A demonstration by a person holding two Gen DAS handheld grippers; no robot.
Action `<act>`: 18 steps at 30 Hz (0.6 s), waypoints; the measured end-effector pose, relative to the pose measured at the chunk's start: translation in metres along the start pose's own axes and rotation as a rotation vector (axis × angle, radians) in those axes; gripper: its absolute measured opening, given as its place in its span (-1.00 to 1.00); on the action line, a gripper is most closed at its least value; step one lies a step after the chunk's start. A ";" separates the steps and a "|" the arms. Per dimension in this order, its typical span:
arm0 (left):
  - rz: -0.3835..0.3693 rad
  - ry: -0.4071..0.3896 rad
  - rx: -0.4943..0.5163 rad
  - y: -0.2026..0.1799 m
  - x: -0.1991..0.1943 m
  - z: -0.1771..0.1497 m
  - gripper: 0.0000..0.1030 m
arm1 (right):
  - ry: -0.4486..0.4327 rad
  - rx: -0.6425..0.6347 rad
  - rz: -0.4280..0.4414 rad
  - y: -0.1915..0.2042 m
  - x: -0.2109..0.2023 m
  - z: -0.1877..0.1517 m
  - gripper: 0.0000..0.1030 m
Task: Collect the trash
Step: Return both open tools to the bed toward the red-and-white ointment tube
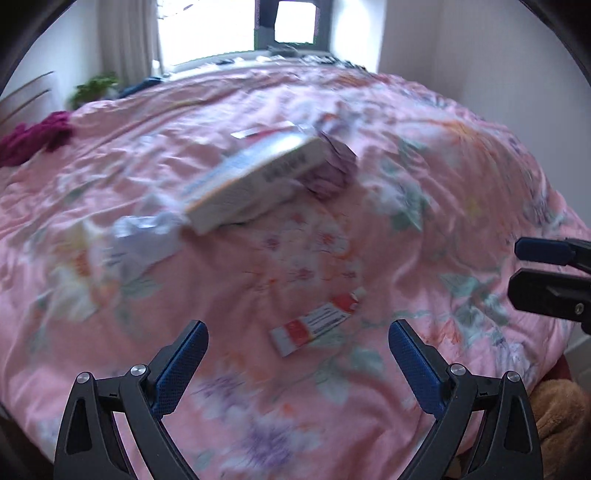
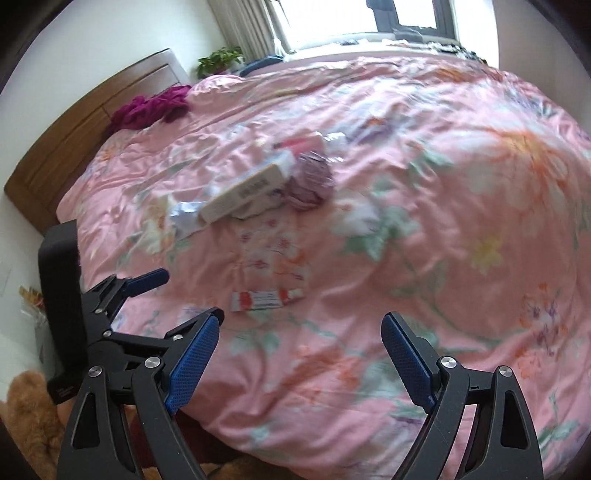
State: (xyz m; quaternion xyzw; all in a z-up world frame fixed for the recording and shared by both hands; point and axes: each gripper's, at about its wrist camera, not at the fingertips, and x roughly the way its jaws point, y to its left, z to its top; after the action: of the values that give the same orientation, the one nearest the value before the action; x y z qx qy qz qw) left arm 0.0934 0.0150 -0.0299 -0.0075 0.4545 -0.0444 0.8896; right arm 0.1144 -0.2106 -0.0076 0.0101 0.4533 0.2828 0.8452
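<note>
Trash lies on a pink flowered duvet (image 1: 424,221). A long white box (image 1: 251,177) (image 2: 243,192) rests against a crumpled purple wad (image 1: 332,170) (image 2: 310,181). A crumpled white wrapper (image 1: 144,236) (image 2: 184,214) lies to the box's left. A small red-and-white box (image 1: 314,325) (image 2: 266,299) lies nearest. My left gripper (image 1: 298,328) (image 2: 184,295) hovers open above the duvet, and the small box shows between its fingers, untouched. My right gripper (image 2: 303,315) (image 1: 546,273) is open and empty just to the right of it.
A wooden headboard (image 2: 74,122) stands at the left with a magenta garment (image 2: 151,107) (image 1: 37,136) beside it. A potted plant (image 2: 221,59) and a bright window (image 1: 295,22) are at the far side. A brown plush toy (image 2: 26,413) lies below the bed's near edge.
</note>
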 end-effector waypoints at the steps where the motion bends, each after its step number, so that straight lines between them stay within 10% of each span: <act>1: -0.012 0.013 0.006 -0.003 0.003 -0.002 0.91 | 0.003 0.015 0.010 -0.008 0.001 -0.001 0.72; 18: -0.069 0.165 0.054 -0.005 0.080 0.008 0.78 | 0.060 0.066 0.066 -0.027 0.025 -0.003 0.72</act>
State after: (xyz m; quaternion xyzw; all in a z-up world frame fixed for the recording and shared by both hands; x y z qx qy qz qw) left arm 0.1465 0.0032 -0.0899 0.0044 0.5243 -0.0878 0.8470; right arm 0.1354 -0.2223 -0.0362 0.0446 0.4869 0.2955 0.8208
